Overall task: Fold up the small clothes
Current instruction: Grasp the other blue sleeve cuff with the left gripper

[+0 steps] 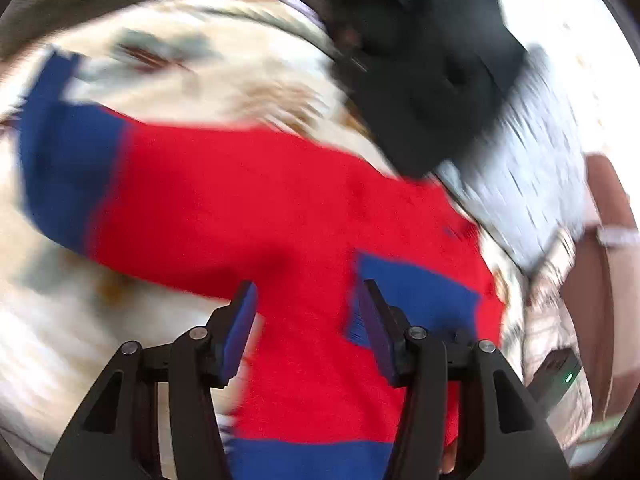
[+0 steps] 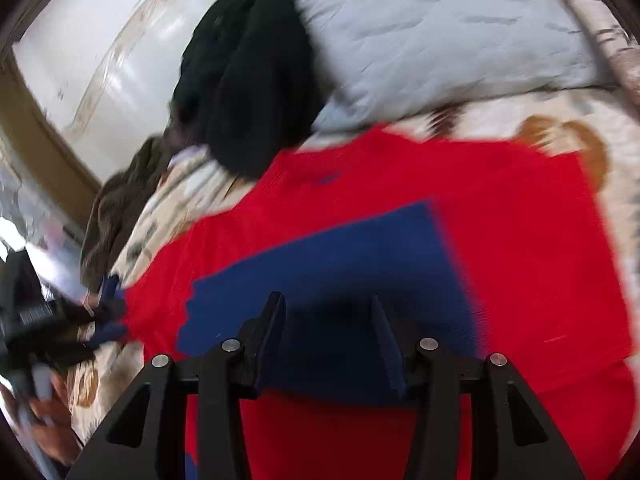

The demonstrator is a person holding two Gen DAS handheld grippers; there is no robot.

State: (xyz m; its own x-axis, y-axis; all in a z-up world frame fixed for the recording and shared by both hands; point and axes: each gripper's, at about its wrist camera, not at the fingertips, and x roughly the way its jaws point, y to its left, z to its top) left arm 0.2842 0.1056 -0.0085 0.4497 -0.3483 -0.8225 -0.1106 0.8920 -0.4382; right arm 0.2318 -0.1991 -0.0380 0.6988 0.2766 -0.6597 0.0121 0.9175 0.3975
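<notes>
A small red sweater (image 1: 280, 208) with blue cuffs and a blue hem lies on the patterned bed cover; it also shows in the right wrist view (image 2: 520, 240). One sleeve stretches left, ending in a blue cuff (image 1: 64, 152). The other sleeve is folded over the chest, its blue cuff (image 2: 340, 256) on top. My left gripper (image 1: 308, 292) is open and empty just above the sweater's body. My right gripper (image 2: 328, 304) is open and empty above the folded blue cuff. In the right wrist view the left gripper (image 2: 104, 320) shows at the sweater's left edge. Both views are motion-blurred.
A black garment (image 2: 248, 80) and a dark olive garment (image 2: 120, 208) lie at the back of the bed. A pale blue quilted pillow (image 2: 440, 32) sits behind the sweater. The cream patterned cover (image 1: 200, 64) lies beneath. A small black device (image 1: 556, 376) with a green light lies at right.
</notes>
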